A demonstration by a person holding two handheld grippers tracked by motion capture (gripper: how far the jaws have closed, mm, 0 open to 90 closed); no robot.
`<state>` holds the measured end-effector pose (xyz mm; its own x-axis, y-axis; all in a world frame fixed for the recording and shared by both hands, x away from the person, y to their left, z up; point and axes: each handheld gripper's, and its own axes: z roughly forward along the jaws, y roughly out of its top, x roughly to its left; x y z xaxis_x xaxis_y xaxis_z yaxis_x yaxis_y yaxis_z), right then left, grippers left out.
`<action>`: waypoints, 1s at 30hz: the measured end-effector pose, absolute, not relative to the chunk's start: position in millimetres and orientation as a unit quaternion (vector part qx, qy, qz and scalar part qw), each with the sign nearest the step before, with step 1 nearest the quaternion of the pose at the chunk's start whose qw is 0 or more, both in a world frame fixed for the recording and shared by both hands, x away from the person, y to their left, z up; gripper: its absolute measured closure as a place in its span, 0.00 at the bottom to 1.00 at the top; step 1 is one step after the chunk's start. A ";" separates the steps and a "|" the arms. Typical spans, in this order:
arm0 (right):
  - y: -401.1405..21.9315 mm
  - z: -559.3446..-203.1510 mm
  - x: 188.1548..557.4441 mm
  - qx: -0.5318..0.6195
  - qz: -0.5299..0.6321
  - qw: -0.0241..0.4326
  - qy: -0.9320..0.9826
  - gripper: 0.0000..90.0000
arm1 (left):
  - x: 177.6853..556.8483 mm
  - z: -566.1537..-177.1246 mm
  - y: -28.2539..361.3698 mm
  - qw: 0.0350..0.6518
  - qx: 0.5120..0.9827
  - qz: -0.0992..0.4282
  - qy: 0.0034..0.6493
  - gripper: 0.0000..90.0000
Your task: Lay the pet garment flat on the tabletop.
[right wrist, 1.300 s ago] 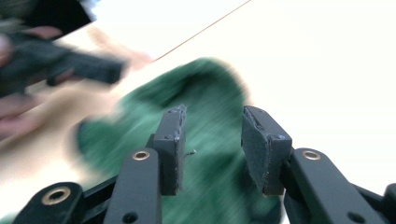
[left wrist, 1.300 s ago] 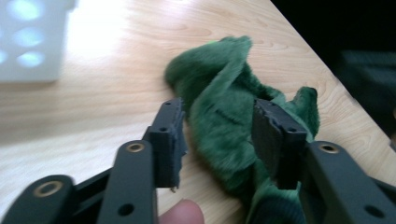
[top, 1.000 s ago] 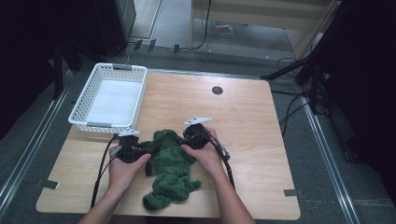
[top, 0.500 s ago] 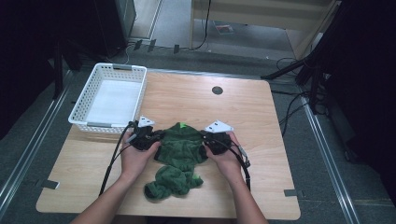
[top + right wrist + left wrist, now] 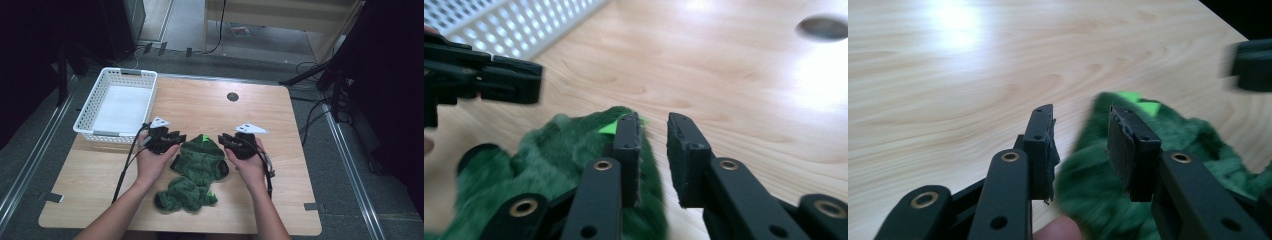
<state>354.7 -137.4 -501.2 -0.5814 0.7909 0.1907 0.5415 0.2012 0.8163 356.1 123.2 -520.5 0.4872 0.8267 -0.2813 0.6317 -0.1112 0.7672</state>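
My hands have drawn apart, both grippers, left [image 5: 176, 138] and right [image 5: 226, 140], spread empty beside the green fleece garment [image 5: 197, 170]; next I pinch its edges.

Wooden table [image 5: 210, 107] on grey floor [image 5: 350, 165]

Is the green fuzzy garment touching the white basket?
Apart. In the high view, bare wooden table lies between the green fleece garment and the white basket at the table's far left.
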 end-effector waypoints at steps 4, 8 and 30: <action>-112.2 -518.9 363.9 0.433 0.418 0.117 0.790 0.86 | 359.8 -530.4 107.5 0.419 0.767 0.084 0.478 0.80; -102.4 -541.0 361.3 0.433 0.372 0.133 0.810 0.90 | 359.2 -543.4 108.6 0.402 0.777 0.078 0.479 0.86; -126.1 -523.0 353.2 0.470 0.437 0.161 0.750 0.81 | 357.3 -528.6 129.7 0.446 0.753 0.088 0.476 0.68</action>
